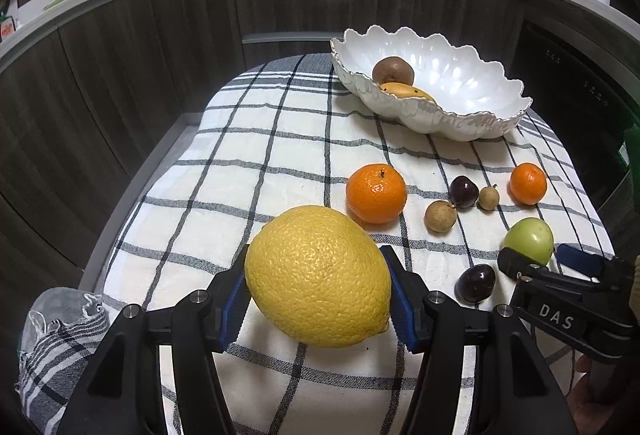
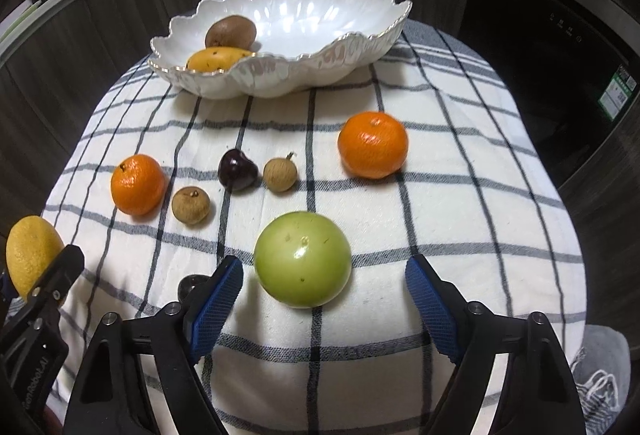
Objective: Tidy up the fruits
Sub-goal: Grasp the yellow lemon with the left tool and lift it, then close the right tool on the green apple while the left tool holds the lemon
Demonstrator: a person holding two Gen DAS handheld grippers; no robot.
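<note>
Fruits lie spread over a checked cloth [image 1: 280,139], and only two of them are already in the white scalloped bowl [image 1: 472,83] at the far right corner of the cloth.

In the left wrist view, the left gripper [image 1: 318,293] has a big yellow lemon [image 1: 318,277] between its blue pads, and both pads seem to press on its sides, so I judge it is gripped. The lemon is near the front edge of the cloth; whether it is lifted off the cloth I cannot tell. Inside the bowl I see a brown kiwi [image 1: 393,70] and a yellow-orange fruit [image 1: 406,91] just beside it. On the cloth between lemon and bowl are a mandarin [image 1: 376,193], two small brown longans [image 1: 440,217], a dark cherry [image 1: 463,191] and a second mandarin [image 1: 528,183] close to the right edge. Another dark cherry [image 1: 476,283] lies near the front.

In the right wrist view, the right gripper [image 2: 324,295] stands wide open around a green round fruit [image 2: 303,259]. The left pad is just beside it and the right pad is clearly apart, so nothing is held. This fruit rests on the cloth, toward the front edge.

As I judge it, the task is at an early stage: two fruits are placed, one is being taken, one is about to be grasped, and the mandarins, longans and cherries all wait.
</note>
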